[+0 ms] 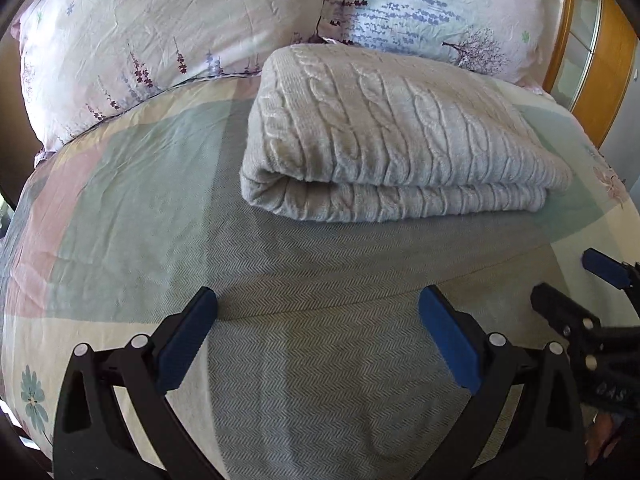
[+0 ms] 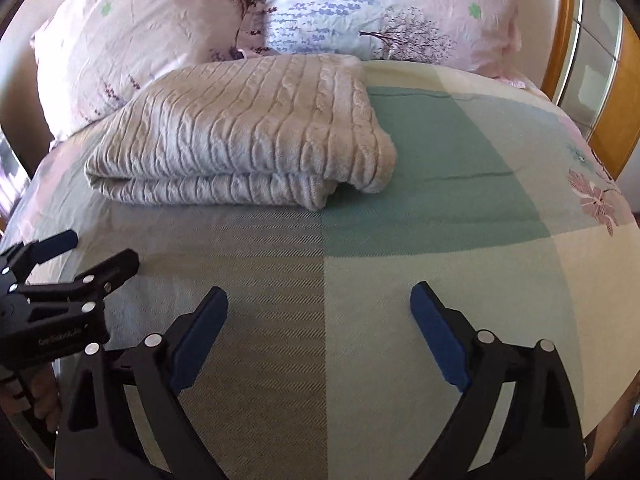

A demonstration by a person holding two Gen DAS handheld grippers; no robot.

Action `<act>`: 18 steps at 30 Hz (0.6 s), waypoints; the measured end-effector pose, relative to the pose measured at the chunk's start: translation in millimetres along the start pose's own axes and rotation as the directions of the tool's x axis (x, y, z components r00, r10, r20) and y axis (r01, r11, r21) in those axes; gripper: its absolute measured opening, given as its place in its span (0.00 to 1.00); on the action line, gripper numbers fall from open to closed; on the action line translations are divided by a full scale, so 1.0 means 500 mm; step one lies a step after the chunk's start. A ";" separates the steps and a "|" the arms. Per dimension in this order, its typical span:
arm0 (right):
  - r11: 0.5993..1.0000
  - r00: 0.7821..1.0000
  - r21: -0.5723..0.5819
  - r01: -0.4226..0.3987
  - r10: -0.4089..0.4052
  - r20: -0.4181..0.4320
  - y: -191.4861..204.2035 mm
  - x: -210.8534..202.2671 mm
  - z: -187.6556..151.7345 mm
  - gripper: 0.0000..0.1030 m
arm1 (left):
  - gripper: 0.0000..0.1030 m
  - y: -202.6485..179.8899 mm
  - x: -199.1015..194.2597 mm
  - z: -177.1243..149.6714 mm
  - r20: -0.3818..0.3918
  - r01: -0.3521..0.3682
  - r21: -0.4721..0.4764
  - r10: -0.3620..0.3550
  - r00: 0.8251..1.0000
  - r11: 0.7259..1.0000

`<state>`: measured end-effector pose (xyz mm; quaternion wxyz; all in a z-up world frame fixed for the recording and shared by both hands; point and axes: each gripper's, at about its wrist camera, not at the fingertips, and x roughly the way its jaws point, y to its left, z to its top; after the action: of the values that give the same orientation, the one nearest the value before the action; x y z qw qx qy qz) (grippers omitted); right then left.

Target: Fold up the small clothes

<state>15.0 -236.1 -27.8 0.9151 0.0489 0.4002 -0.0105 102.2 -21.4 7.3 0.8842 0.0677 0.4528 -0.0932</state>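
A: Knit garment [image 1: 400, 136] — cream cable-knit, folded double, lying on the bed [image 1: 132, 184] just below the pillows [image 1: 160, 28]. No other clothes in view.

B: Tongs?

A: Left tongs [image 1: 318, 304] spread wide, nothing between the pads, hovering over the bedspread well short of the knit. Right tongs [image 2: 320, 296] same: spread, empty, near side of bed. Seen side-on from each other's cam too, both parted.

B: Risks, L to R?

A: Left end first: rounded fold edge [image 1: 256, 184], thick and springy. Pinching only the top layer there prob. peels it back and undoes the fold. Middle: fluffy pile, slippery-looking; shallow grip likely slides off. Right end: loose corner [image 2: 380, 160] curled over, layers not aligned; lifting by it prob. drags the stack askew.

B: Anything else?

A: Soft bedspread underneath — pressing down to get under the knit could pinch the sheet w/ it, pulling both. Also tongs close together side by side; reaching in at once risks a knock. Safer judged: approach from opposite ends, grip all layers.
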 end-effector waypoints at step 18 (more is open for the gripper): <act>0.999 0.999 -0.024 0.036 -0.035 0.039 0.023 0.019 -0.016 0.99 | 0.98 0.004 -0.005 -0.013 0.018 -0.018 -0.027 0.018 1.000 0.999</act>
<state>16.1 -223.6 -39.1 0.9228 0.0300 0.3835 -0.0227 96.0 -17.9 5.9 0.8899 0.0591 0.4451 -0.0797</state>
